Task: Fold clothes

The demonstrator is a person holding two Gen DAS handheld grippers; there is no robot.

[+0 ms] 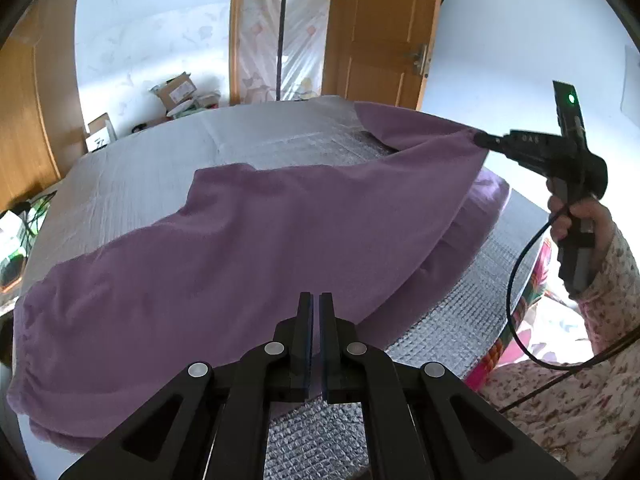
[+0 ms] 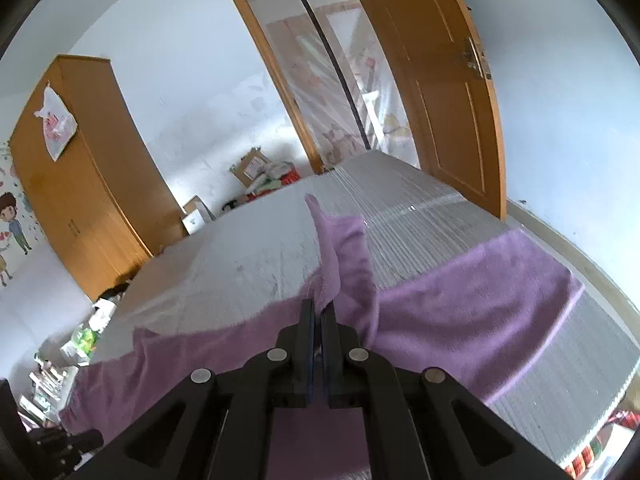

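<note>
A purple garment (image 1: 240,240) lies spread across a bed covered with a silver quilted mat (image 1: 280,132). Most of the cloth rests flat on the mat, running from the near left edge toward the far right.

The right gripper (image 1: 478,139) is clenched on one edge of the purple garment and holds that edge lifted clear of the mat, so the fabric hangs taut in a sloping sheet from the pinch point down to the bed. In the right wrist view the same right gripper (image 2: 320,312) shows a bunched fold of cloth rising from between its closed fingers (image 2: 306,320). A hand (image 1: 576,220) in a floral-print sleeve (image 1: 608,280) grips the handle of the tool, and a black cable (image 1: 516,280) loops down from it.

The left gripper (image 1: 315,300) sits low over the near edge of the garment, its jaws nearly together with a thin gap showing. Whether any fabric is pinched between them cannot be told from either view.

Beyond the bed stand a wooden door (image 2: 440,80), open, a doorway with a sheer patterned curtain (image 2: 332,92), and a wooden wardrobe (image 2: 80,168). Cardboard boxes (image 1: 176,88) sit on the floor by the far wall.
</note>
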